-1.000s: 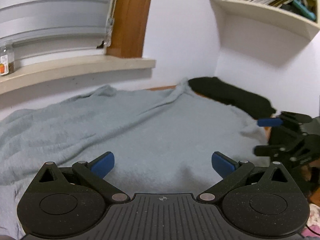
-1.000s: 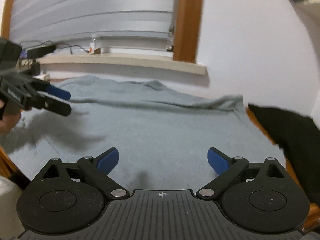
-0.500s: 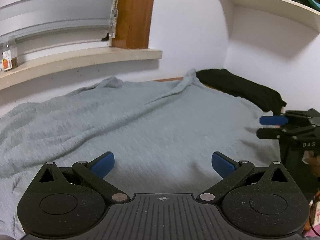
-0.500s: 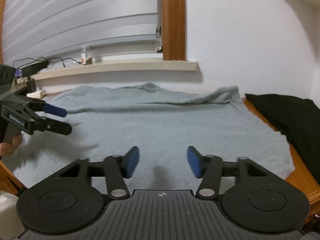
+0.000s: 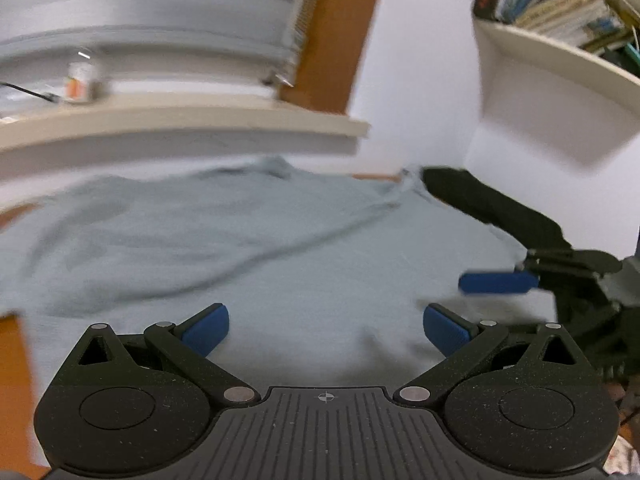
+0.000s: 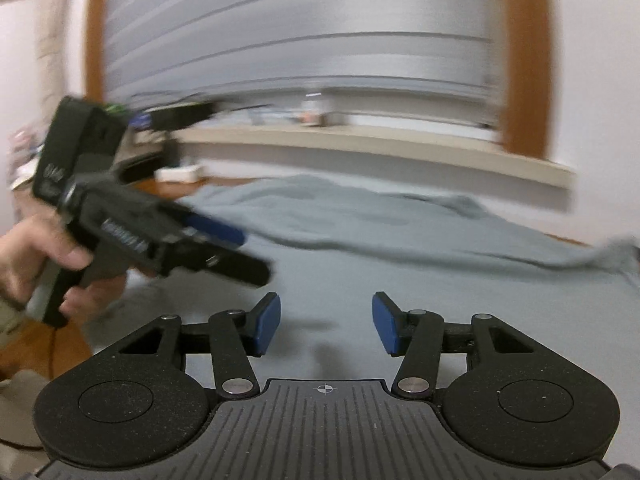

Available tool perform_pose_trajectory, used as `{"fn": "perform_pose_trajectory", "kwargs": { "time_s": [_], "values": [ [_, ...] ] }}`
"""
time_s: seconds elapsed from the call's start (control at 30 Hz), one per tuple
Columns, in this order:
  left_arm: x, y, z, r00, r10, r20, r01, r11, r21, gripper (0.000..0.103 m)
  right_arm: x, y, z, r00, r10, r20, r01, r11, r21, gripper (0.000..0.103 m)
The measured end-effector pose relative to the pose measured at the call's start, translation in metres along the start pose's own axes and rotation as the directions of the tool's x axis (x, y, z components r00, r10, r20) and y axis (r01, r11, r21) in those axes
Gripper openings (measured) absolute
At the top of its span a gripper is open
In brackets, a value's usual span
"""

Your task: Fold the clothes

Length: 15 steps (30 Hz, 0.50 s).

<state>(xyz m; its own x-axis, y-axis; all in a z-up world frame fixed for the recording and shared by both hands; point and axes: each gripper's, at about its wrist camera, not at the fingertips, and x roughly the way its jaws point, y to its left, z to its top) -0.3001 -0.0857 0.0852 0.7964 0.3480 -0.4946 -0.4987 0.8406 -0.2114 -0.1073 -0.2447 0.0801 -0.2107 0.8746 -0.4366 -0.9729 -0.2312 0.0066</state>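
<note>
- Across the wooden counter [image 5: 12, 360], a soft, limp pale grey-blue knit garment [image 5: 280, 248] is lying spread.
- Both tools, left tool [image 5: 326, 326] and right tool [image 6: 326, 326], are hovering released, gripping nothing.
- Edges are probably offering the best hold.

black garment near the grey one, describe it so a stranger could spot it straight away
In the left wrist view, find the wall shelf of books at the upper right. Below it, along the far right edge of the spread grey garment, lies the black garment. It is the only dark, bunched cloth there; the grey one is pale and spread wide.
</note>
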Motion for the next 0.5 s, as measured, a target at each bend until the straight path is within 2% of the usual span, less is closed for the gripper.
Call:
{"fn": "perform_pose_trajectory", "kwargs": {
  "time_s": [0.17,0.37,0.5],
  "values": [
    [-0.041,0.046,-0.002,0.994,0.091,0.054,-0.09,0.995,-0.033,0.103,0.044,0.048,0.015,0.992,0.12,-0.049,-0.123,0.989,-0.081,0.051],
    [-0.067,0.084,-0.012,0.981,0.188,0.056,-0.181,0.978,-0.106,0.103,0.092,0.091,0.025,0.964,0.228,-0.137,-0.249,0.955,-0.16,0.05],
    [-0.069,0.091,-0.018,0.976,0.215,0.044,-0.209,0.971,-0.116,0.103,0.107,0.104,0.025,0.956,0.234,-0.175,-0.267,0.943,-0.199,0.033]
  ]
}}
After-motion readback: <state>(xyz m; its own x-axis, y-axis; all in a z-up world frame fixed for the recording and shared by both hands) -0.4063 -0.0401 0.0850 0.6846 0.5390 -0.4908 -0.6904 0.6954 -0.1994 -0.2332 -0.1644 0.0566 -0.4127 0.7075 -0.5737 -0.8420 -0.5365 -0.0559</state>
